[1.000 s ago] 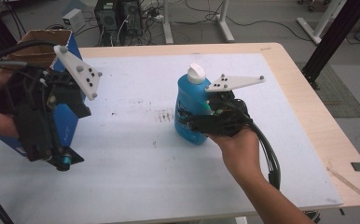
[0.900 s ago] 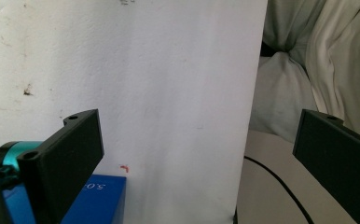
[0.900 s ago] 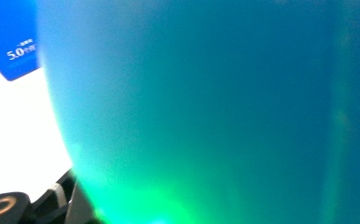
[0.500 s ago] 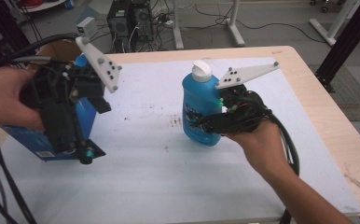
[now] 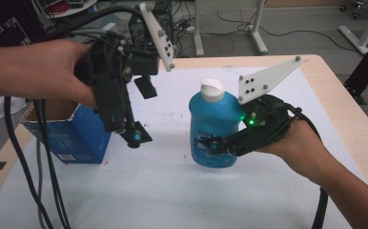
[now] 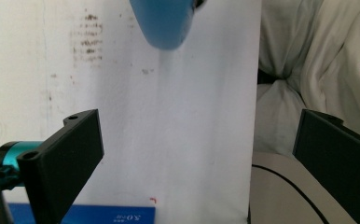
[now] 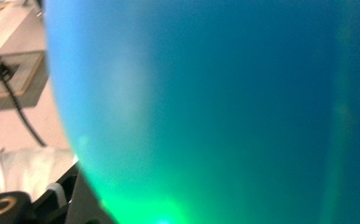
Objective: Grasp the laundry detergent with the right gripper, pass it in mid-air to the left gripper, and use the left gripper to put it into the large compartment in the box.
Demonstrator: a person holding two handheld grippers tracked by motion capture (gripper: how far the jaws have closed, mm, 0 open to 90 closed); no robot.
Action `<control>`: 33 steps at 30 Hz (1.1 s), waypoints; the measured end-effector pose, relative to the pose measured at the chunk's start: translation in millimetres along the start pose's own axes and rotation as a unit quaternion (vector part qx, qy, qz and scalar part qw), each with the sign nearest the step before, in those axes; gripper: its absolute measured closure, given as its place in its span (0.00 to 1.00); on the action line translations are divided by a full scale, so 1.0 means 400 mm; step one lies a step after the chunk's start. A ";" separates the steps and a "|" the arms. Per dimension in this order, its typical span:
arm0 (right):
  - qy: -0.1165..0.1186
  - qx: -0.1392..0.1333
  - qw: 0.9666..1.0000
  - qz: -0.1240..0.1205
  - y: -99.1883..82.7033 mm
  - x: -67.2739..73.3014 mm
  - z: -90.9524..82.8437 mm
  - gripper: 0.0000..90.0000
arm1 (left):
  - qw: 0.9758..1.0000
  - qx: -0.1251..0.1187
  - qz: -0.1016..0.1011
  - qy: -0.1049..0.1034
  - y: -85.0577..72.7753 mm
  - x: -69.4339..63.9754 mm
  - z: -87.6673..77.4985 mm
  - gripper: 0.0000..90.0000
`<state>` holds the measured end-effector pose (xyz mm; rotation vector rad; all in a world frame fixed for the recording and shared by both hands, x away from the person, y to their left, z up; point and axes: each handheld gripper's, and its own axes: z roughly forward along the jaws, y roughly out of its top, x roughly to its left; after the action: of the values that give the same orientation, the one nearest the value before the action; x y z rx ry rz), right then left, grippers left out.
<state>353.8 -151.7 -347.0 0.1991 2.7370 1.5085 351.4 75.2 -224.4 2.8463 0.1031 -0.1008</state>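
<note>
Your right gripper (image 5: 215, 145) has its jaws clamped on the blue bottle (image 5: 214, 125) (white cap up), standing mid-worktop (image 5: 163, 191). Your left gripper (image 5: 132, 136) hangs above the blue box (image 5: 77, 136) at the left edge, jaws apart.

High view looks down; right gripper view presses against blue bottle (image 5: 214, 129).

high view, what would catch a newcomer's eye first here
The bright blue bottle with its white cap stands out at the middle of the white table, gripped low on its side by the right tool, where a green light glows. To the left, the left tool hangs raised above the table with its jaws wide apart, just over an open blue cardboard box at the table's left edge.
</note>
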 end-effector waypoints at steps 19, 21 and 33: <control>0.054 0.016 0.998 -0.024 0.037 0.000 0.020 0.50 | 0.999 0.012 0.036 -0.009 0.113 0.012 0.010 0.02; 0.056 0.016 0.998 -0.025 0.040 0.000 0.024 0.50 | 0.999 0.011 0.035 -0.011 0.118 0.014 0.013 0.02; 0.063 0.025 0.997 -0.026 0.049 0.004 0.047 0.50 | 0.999 0.018 0.041 -0.016 0.147 0.026 0.036 0.02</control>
<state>355.6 -125.4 -340.7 0.0341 2.8537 1.4914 365.8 15.6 -222.1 2.8787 -0.0230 -0.1314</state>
